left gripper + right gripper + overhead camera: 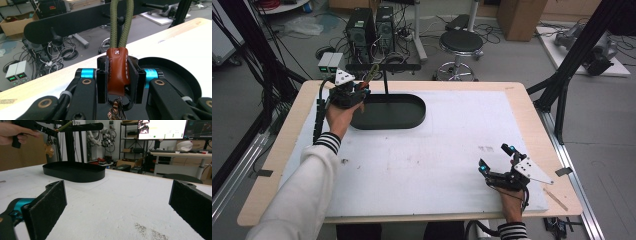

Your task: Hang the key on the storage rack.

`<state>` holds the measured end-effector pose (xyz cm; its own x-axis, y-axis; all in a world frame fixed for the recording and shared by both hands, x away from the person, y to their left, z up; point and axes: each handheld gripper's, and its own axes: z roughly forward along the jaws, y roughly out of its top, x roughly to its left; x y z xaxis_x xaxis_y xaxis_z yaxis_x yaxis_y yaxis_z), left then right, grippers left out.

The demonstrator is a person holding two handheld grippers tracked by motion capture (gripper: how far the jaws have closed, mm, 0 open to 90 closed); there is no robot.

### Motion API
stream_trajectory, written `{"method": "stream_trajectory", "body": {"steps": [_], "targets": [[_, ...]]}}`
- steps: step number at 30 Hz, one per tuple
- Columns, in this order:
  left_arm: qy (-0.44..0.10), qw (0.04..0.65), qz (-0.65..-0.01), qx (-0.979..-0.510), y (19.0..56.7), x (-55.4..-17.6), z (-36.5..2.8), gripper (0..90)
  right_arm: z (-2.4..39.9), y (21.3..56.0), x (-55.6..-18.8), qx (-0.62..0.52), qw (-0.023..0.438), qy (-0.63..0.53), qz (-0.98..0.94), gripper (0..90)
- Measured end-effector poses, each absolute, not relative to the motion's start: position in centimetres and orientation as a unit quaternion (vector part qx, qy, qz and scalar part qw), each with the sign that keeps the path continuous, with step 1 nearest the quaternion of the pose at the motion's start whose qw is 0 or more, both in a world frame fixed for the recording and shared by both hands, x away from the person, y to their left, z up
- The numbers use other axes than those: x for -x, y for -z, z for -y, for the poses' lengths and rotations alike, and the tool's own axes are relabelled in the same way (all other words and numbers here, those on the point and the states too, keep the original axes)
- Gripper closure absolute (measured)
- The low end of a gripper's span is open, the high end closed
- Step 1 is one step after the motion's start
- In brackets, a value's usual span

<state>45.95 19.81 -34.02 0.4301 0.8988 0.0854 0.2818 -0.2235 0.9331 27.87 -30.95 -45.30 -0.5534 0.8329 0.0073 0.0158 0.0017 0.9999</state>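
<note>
Looking down from the high view: my left gripper (362, 89) is raised at the far left of the table (272, 150), over the near end of a black oval tray (412, 117) with a low rim. A thin black stand (384, 67) with a flat crossbar rises behind the tray. My right gripper (495, 159) rests low on the white mat (422, 160) near the right front corner, well apart from the tray. No writing legible here; faint grey marks on the mat are too small to read.

Left gripper view: jaws closed tight on a brown leather tab (117, 72), glossy, stitched, with a small white cross stitch near its top. An olive woven cord loop (121, 22) runs up from the tab and is cut off by the top edge, so I cannot tell whether it touches the crossbar (75, 22). Metal key hardware (115, 110) hangs below the tab, partly hidden and blurred. Green digits on two grey boxes (16, 72) on the floor are unreadable.

Right gripper view: jaws stand wide apart, nothing between the rough black pads (47, 207); bare scuffed mat below. Far off, the keychain (49, 149) hangs from my left gripper (37, 127) above the tray's (75, 172) left end. Monitor (162, 128) text is too small to read.
</note>
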Motion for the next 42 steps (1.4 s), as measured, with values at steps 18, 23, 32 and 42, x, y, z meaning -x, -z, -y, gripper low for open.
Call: {"method": "stream_trajectory", "body": {"steps": [18, 23, 32, 42], "targets": [[-0.33, 0.452, -0.432, -0.707, 35.3, -47.0, -19.4, 72.5, 31.0, 45.3, -27.8, -0.339, 0.329, -0.622, -0.625, 0.3], [-0.325, 0.451, -0.437, -0.707, 35.6, -47.3, -19.3, 72.5, 31.0, 45.3, -27.8, -0.339, 0.329, -0.622, -0.625, 0.3], [-0.32, 0.446, -0.445, -0.708, 36.2, -47.7, -19.3, 72.5, 31.0, 45.3, -27.8, -0.339, 0.329, -0.622, -0.625, 0.3], [-0.28, 0.461, -0.467, -0.701, 37.0, -48.2, -19.9, 55.6, 31.0, 45.3, -27.8, -0.338, 0.329, -0.622, -0.625, 0.3]]}}
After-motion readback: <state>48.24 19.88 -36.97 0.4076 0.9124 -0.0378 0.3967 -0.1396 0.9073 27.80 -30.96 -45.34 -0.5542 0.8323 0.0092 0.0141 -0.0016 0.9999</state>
